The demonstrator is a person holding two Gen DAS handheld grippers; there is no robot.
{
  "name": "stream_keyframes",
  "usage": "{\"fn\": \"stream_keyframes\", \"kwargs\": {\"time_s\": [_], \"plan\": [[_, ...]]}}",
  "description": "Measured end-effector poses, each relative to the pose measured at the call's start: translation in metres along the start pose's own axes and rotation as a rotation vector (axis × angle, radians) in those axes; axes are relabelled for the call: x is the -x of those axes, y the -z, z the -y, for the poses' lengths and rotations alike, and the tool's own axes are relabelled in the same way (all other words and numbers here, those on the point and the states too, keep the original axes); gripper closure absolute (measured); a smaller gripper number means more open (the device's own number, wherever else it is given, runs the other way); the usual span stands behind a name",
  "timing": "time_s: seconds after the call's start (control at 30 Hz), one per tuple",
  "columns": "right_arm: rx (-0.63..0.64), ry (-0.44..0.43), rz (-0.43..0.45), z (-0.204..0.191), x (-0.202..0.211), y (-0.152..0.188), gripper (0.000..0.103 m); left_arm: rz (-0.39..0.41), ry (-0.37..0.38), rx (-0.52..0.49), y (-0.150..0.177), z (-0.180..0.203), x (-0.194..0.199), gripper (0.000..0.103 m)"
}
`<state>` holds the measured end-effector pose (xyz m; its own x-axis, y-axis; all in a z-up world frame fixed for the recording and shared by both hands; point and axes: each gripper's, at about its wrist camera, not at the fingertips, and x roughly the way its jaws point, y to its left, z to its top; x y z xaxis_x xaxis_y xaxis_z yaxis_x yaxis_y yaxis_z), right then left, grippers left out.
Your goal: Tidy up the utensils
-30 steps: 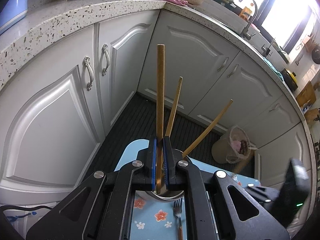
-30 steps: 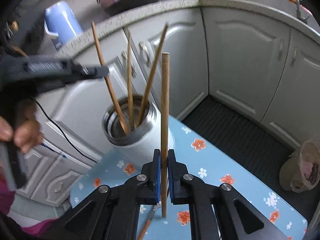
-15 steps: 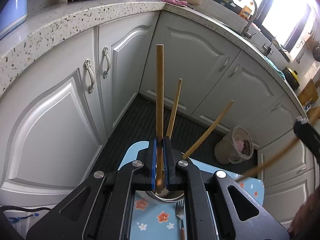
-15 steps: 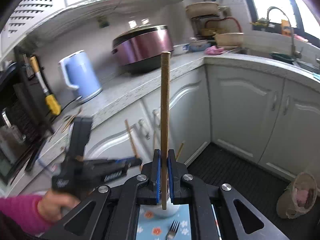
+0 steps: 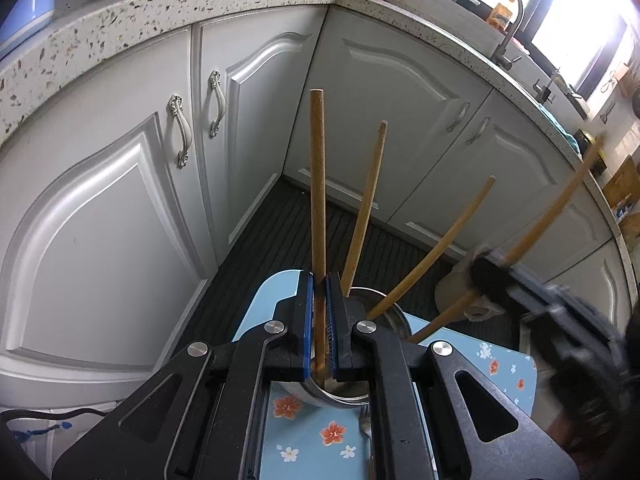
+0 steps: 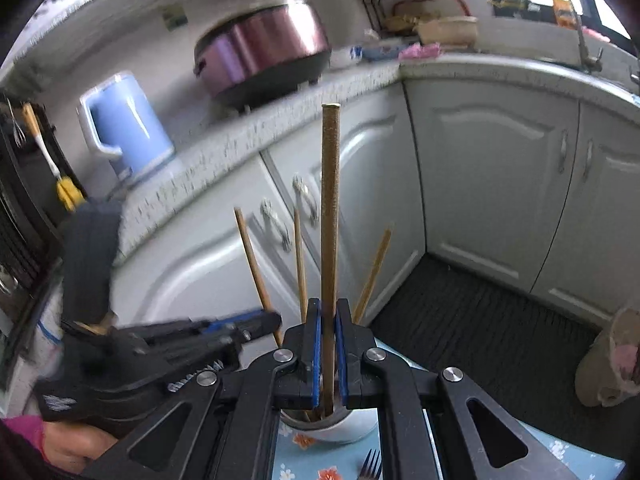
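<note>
My left gripper (image 5: 319, 280) is shut on a wooden chopstick (image 5: 317, 184) that stands upright with its lower end in a steel utensil cup (image 5: 394, 316) on the blue floral table. Two more chopsticks (image 5: 366, 200) lean in the cup. My right gripper (image 6: 328, 308) is shut on another wooden chopstick (image 6: 330, 208) and holds it upright over the same cup (image 6: 340, 428); it shows blurred in the left wrist view (image 5: 492, 268). The left gripper shows blurred in the right wrist view (image 6: 256, 318). A fork (image 6: 370, 466) lies on the table (image 6: 568, 456) before the cup.
White cabinet doors (image 5: 120, 208) and a speckled counter (image 5: 160, 12) surround the small table. A blue kettle (image 6: 128, 124) and a purple cooker (image 6: 260, 48) stand on the counter. A bagged waste bin (image 6: 608, 364) sits on the dark floor mat.
My right gripper has swung down and in with its chopstick, and its lower end now sits at the cup's mouth. My left gripper has held still on its chopstick.
</note>
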<state>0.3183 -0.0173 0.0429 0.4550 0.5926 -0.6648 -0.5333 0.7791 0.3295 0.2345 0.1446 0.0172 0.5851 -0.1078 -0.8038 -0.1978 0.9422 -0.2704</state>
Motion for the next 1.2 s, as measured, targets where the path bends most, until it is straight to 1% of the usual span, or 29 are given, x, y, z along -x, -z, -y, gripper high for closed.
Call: {"fn": "stream_keyframes", "kwargs": {"time_s": [0.13, 0.2, 0.3, 0.37, 0.43, 0.5, 0.53, 0.6, 0.67, 0.73, 0.77, 0.87, 0.9, 0.93, 1.13, 1.2], "plan": [[-0.037, 0.014, -0.055, 0.008, -0.022, 0.013, 0.097, -0.004, -0.005, 0.002, 0.004, -0.001, -0.004, 0.098], [-0.039, 0.018, -0.07, 0.01, -0.027, 0.017, 0.097, -0.006, -0.007, 0.004, 0.006, -0.002, -0.005, 0.098], [-0.044, 0.046, -0.077, 0.011, -0.029, 0.02, 0.097, -0.018, -0.008, 0.017, 0.006, -0.004, -0.008, 0.094], [-0.057, 0.045, -0.073, 0.015, -0.025, 0.022, 0.094, -0.022, -0.009, 0.021, 0.007, -0.006, -0.009, 0.083], [-0.063, 0.049, -0.064, 0.017, -0.018, 0.022, 0.088, -0.015, -0.014, 0.02, 0.009, -0.008, -0.007, 0.06], [-0.074, 0.044, -0.053, 0.018, -0.011, 0.023, 0.07, -0.013, -0.013, 0.031, 0.011, -0.011, -0.006, 0.052], [-0.084, 0.04, -0.039, 0.02, -0.006, 0.025, 0.067, -0.018, -0.011, 0.04, 0.012, -0.014, -0.006, 0.051], [-0.09, 0.035, -0.029, 0.021, 0.002, 0.028, 0.066, -0.021, -0.009, 0.046, 0.015, -0.015, -0.004, 0.051], [-0.088, 0.051, -0.025, 0.021, 0.013, 0.034, 0.066, -0.014, -0.014, 0.04, 0.018, -0.015, -0.001, 0.05], [-0.078, 0.076, -0.019, 0.018, 0.024, 0.042, 0.063, 0.0, -0.021, 0.023, 0.024, -0.013, 0.004, 0.05], [-0.073, 0.086, -0.016, 0.018, 0.029, 0.046, 0.058, 0.007, -0.023, 0.016, 0.026, -0.012, 0.007, 0.05], [-0.039, 0.142, -0.004, 0.012, 0.048, 0.062, 0.053, 0.035, -0.043, -0.016, 0.038, -0.006, 0.017, 0.049], [-0.034, 0.155, -0.006, 0.011, 0.053, 0.067, 0.048, 0.047, -0.052, -0.033, 0.043, -0.003, 0.021, 0.049], [-0.033, 0.168, -0.005, 0.01, 0.059, 0.074, 0.045, 0.057, -0.061, -0.052, 0.049, 0.001, 0.025, 0.049], [-0.066, 0.211, 0.003, 0.008, 0.092, 0.113, 0.044, 0.073, -0.06, -0.098, 0.082, 0.016, 0.038, 0.049], [-0.086, 0.22, 0.0, 0.008, 0.101, 0.125, 0.041, 0.072, -0.058, -0.109, 0.092, 0.021, 0.041, 0.049]]}}
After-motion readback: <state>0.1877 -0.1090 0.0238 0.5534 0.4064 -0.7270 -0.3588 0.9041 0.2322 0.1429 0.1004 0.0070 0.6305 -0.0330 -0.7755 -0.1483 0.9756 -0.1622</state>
